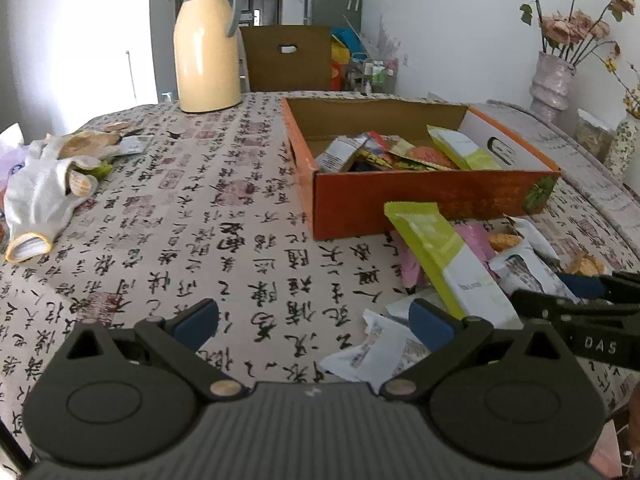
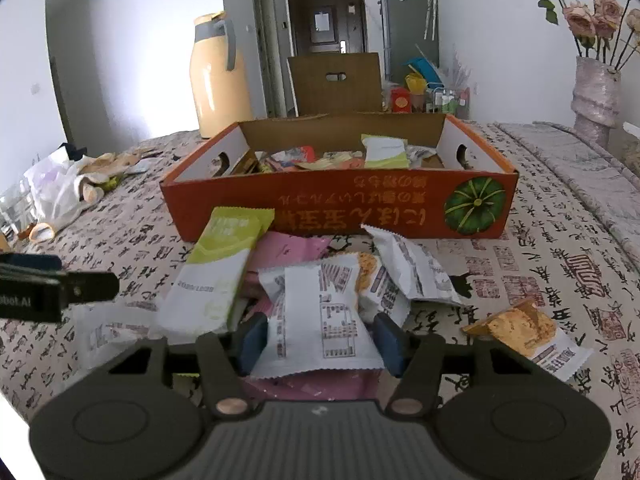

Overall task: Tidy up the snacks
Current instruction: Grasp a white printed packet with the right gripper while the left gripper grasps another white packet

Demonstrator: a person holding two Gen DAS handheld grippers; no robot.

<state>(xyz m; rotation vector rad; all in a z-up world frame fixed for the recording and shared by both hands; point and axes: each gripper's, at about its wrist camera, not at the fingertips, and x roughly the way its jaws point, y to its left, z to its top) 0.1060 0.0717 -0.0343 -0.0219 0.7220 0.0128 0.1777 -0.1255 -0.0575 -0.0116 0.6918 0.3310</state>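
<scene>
An orange cardboard box (image 1: 420, 200) (image 2: 320, 208) holds several snack packets. In front of it lies a pile of loose snacks: a green-and-white packet (image 1: 448, 264) (image 2: 216, 268), a pink packet (image 2: 288, 248) and white biscuit packets (image 2: 404, 268). My right gripper (image 2: 320, 340) has its jaws around a white biscuit packet (image 2: 320, 312), pads touching its sides. My left gripper (image 1: 312, 324) is open and empty over the tablecloth, left of the pile. The right gripper also shows in the left wrist view (image 1: 580, 292).
A yellow thermos jug (image 1: 208, 44) (image 2: 218, 80) stands behind the box. White gloves and wrappers (image 1: 52, 176) lie at the left. A vase of dried roses (image 1: 554, 80) (image 2: 596, 92) stands at the right. One biscuit packet (image 2: 524, 332) lies apart at the right.
</scene>
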